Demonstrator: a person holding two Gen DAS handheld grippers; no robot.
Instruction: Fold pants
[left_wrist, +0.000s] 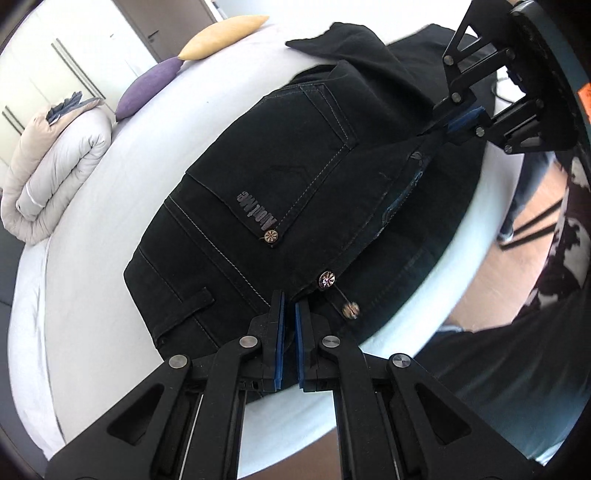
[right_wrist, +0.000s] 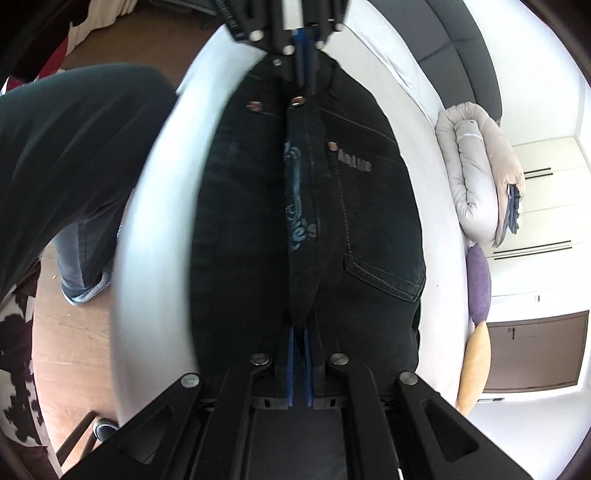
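Black jeans (left_wrist: 295, 177) with grey stitching, a back pocket and metal rivets lie on the white bed (left_wrist: 110, 240). My left gripper (left_wrist: 290, 299) is shut on the waistband edge near a rivet. My right gripper (left_wrist: 441, 127), at the upper right of the left wrist view, is shut on the fabric farther along. In the right wrist view the jeans (right_wrist: 369, 206) stretch away from my right gripper (right_wrist: 300, 334) to my left gripper (right_wrist: 303, 79) at the top. A ridge of cloth with blue print runs between them.
A rolled grey duvet (left_wrist: 55, 166) sits at the far side of the bed, with a purple pillow (left_wrist: 147, 88) and a yellow pillow (left_wrist: 225, 35) beside it. The person's leg (right_wrist: 74, 147) stands by the near bed edge (right_wrist: 155, 221) on the wooden floor. White wardrobes line the wall.
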